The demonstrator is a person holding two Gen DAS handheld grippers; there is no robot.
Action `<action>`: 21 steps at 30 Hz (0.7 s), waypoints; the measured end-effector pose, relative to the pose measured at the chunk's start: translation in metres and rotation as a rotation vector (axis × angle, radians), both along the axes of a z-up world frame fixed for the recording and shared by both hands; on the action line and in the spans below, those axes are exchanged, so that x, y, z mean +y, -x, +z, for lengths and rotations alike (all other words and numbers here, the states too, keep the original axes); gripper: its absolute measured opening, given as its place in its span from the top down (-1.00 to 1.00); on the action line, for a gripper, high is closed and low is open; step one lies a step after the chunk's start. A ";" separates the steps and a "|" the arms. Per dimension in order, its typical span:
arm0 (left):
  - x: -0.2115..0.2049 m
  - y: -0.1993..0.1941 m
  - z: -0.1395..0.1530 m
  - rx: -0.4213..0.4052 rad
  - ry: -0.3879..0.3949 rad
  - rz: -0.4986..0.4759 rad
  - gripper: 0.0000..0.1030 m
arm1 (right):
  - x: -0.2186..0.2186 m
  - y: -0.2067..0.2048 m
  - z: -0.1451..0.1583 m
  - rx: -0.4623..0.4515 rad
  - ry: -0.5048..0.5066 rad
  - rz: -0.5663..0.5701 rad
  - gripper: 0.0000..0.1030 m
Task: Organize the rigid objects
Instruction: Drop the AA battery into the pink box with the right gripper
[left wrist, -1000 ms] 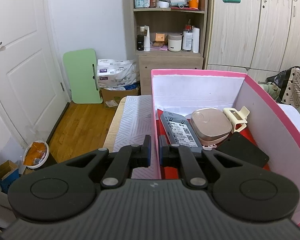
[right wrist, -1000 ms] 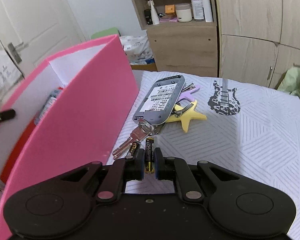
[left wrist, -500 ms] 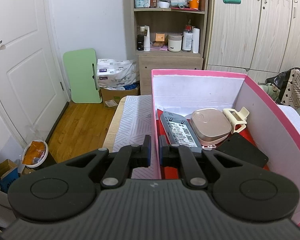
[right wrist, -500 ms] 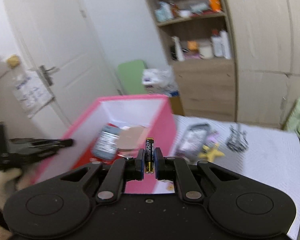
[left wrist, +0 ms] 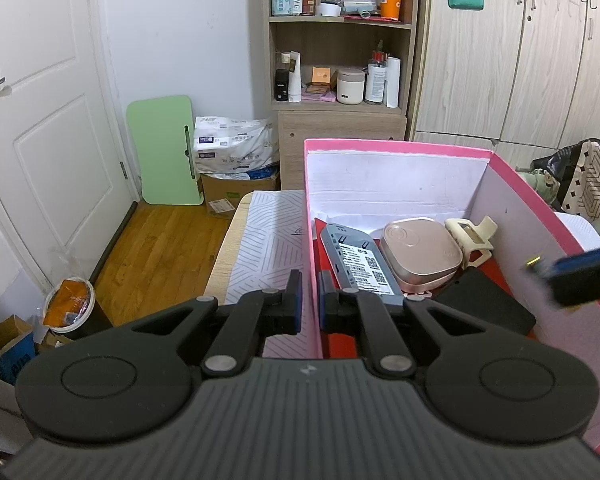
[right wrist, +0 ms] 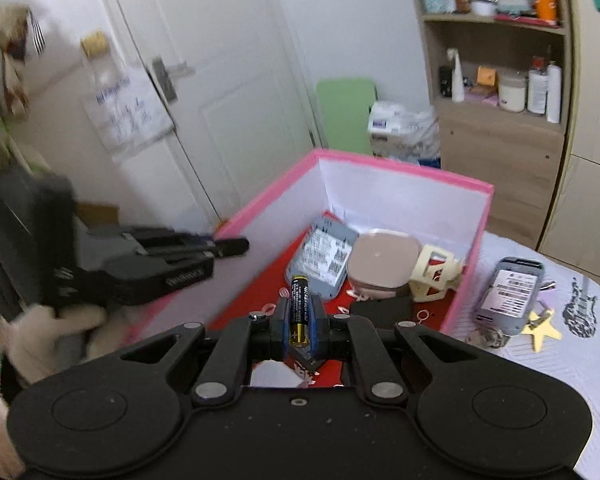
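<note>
The right gripper (right wrist: pixel 300 318) is holding a black-and-gold battery (right wrist: pixel 300 312) upright between its closed jaws, hanging over the near end of the pink box (right wrist: pixel 404 174), above its red floor. In the left wrist view the same gripper is showing as a blurred dark shape at the right edge, above the box's right wall. The left gripper (left wrist: pixel 309 296) is sitting at the box's left wall, its jaws nearly together with the thin pink wall (left wrist: pixel 311 264) between them; one jaw is standing outside the box and the other inside, and whether they are actually pinching the wall cannot be told. Inside the box a grey device with a white barcode label (left wrist: pixel 358 266) is lying along the left side, a rose-gold square case (left wrist: pixel 420 250) is resting just beside it to the right, a cream hair claw clip (left wrist: pixel 470 236) is leaning near the far right corner, and a flat black pouch (left wrist: pixel 486 312) is lying at the near right. Outside the box, on the white patterned table cover (right wrist: pixel 572 368), a second grey labelled device (right wrist: pixel 508 296) is lying near the box's right wall, with a yellow star-shaped piece (right wrist: pixel 542 330) just beside it and a black guitar print (right wrist: pixel 580 312) further right.
</note>
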State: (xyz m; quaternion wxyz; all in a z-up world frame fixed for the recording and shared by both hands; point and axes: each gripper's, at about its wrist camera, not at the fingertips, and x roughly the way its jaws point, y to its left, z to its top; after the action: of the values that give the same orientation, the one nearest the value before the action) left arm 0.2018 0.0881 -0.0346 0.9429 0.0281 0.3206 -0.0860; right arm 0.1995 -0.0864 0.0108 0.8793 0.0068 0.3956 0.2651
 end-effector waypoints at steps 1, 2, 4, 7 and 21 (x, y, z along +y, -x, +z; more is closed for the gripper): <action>0.000 0.000 0.000 0.001 0.002 0.000 0.85 | 0.005 -0.005 -0.005 0.005 0.031 0.005 0.79; 0.000 0.000 0.000 0.001 0.002 0.000 0.85 | 0.012 -0.011 -0.009 0.011 0.068 0.016 0.79; 0.000 0.000 0.000 0.000 -0.001 -0.001 0.85 | 0.021 -0.020 -0.016 0.044 0.097 0.044 0.79; 0.000 -0.001 -0.001 0.000 0.002 -0.001 0.85 | 0.038 -0.035 -0.028 0.089 0.149 0.083 0.79; 0.001 -0.001 -0.002 0.002 0.024 -0.007 0.85 | 0.011 -0.041 -0.008 0.088 0.059 -0.019 0.63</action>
State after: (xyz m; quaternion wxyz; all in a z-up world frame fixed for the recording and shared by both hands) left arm 0.2030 0.0895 -0.0366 0.9424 0.0180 0.3207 -0.0931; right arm 0.2407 -0.0757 0.0024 0.8635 -0.0039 0.4413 0.2442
